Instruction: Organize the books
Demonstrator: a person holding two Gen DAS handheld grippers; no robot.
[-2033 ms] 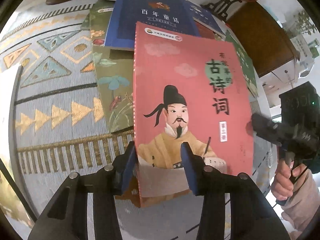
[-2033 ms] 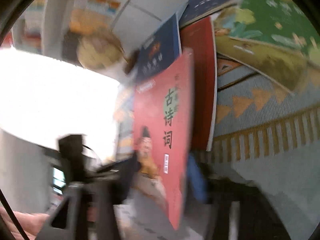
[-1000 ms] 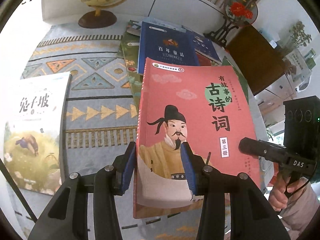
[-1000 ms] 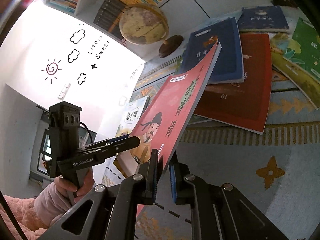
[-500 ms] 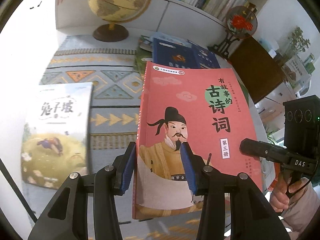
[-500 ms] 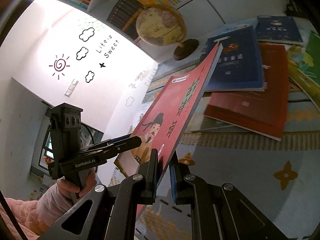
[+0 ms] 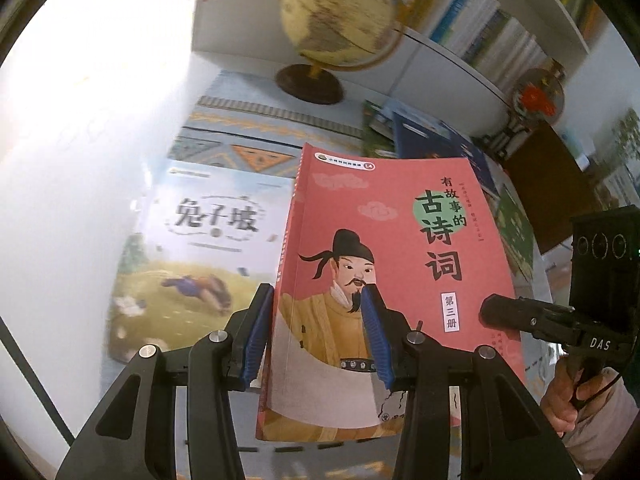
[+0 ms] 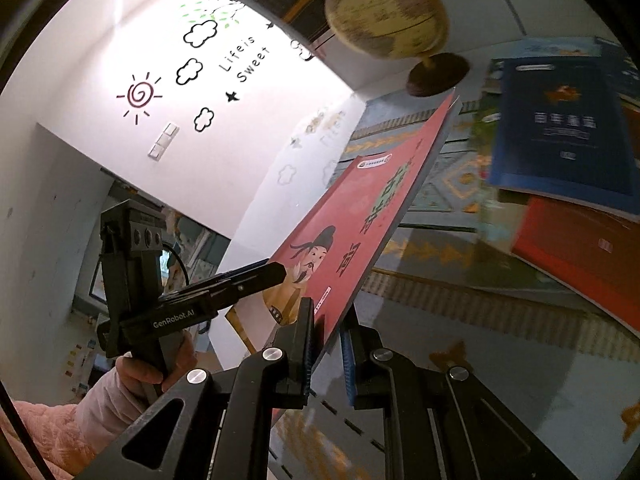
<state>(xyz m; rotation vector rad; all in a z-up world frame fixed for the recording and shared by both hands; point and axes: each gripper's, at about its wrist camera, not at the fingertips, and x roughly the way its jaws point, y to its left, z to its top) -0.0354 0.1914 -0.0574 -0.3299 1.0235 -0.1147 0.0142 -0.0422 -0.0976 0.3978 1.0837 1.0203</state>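
Pink book (image 7: 384, 280) carried leftward; right jaws pinch it, left jaws' grip unclear.

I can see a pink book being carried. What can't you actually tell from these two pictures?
- Left wrist view: the left claw straddles the pink book; its grip is unclear.
- Right wrist view: the pink book's far side is hidden.
- Both views: the globe is blurred.
- Left wrist view: glare whitens the white book's left edge.
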